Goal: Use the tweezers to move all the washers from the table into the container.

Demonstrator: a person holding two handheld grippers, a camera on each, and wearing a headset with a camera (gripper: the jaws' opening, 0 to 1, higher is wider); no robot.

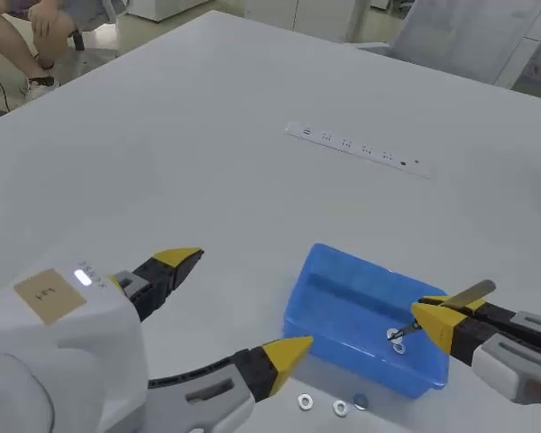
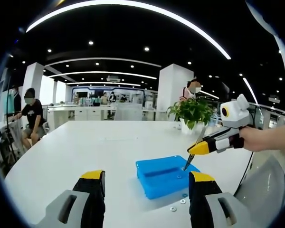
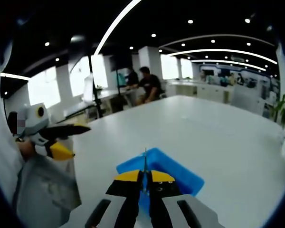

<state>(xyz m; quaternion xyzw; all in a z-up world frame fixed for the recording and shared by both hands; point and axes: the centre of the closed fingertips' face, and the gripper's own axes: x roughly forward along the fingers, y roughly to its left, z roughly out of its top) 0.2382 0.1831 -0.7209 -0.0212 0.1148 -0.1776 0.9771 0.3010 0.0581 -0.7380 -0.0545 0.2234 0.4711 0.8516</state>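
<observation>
Since the washers (image 1: 305, 401) look thin, light and slick, lying flat on the table (image 1: 207, 135) beside the container (image 1: 361, 289), nip each across its ring. Your right gripper (image 1: 437, 320) clenches the tweezers (image 1: 473, 291); your left gripper (image 1: 239, 302) gapes empty.

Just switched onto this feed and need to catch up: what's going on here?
A person works with two handheld grippers. The right gripper has its jaws shut on the tweezers, whose tips reach into the blue container at a washer; gripped or released, I cannot tell. The left gripper hovers beside it, jaws open, holding nothing. At least two washers lie on the table near the container.
</observation>
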